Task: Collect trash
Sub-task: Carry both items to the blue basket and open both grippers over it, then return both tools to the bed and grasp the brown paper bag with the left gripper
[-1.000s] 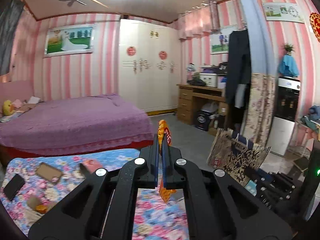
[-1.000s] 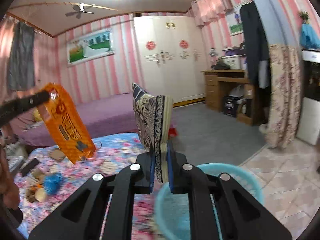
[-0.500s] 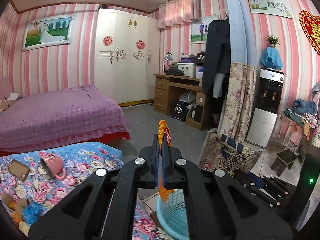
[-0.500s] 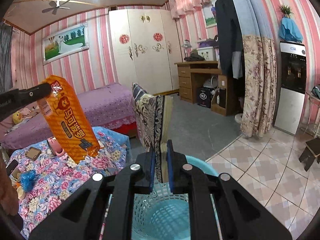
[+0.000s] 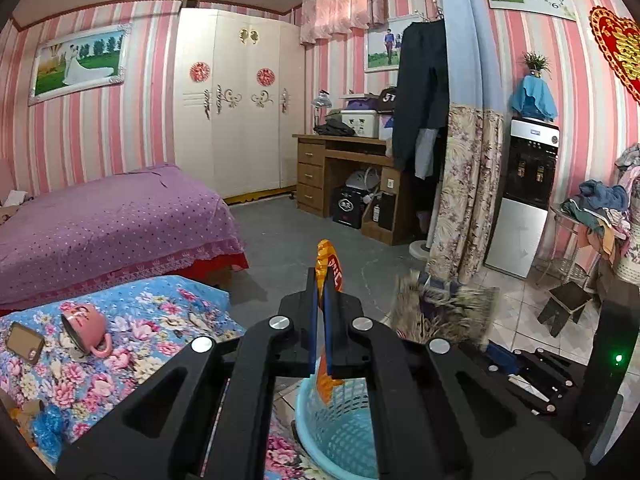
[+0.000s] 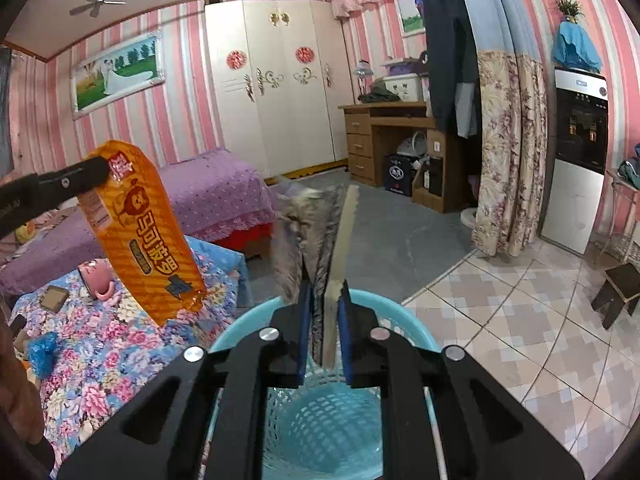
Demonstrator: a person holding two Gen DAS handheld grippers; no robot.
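My left gripper (image 5: 320,280) is shut on an orange snack wrapper (image 5: 327,256), whose lower end hangs over the light blue mesh basket (image 5: 320,440). The right wrist view shows that wrapper (image 6: 140,232) hanging to the left of the basket rim (image 6: 400,312), pinched at its top by the left gripper (image 6: 100,170). Directly above the basket, my right gripper (image 6: 324,292) is opening its jaws. A patterned paper bag (image 6: 308,232) stands between them, motion-blurred, with a gap showing beside the pads.
A table with a floral cloth (image 6: 100,360) lies left of the basket, bearing a tipped pink mug (image 6: 96,280), a small brown card (image 6: 54,298) and a blue crumpled scrap (image 6: 40,352). A purple bed stands behind it. A dark stool (image 6: 620,288) sits on the tiled floor at right.
Both grippers swung from the floral table to above the blue basket and dipped. The right jaws have parted, and the patterned bag between them is now blurred.
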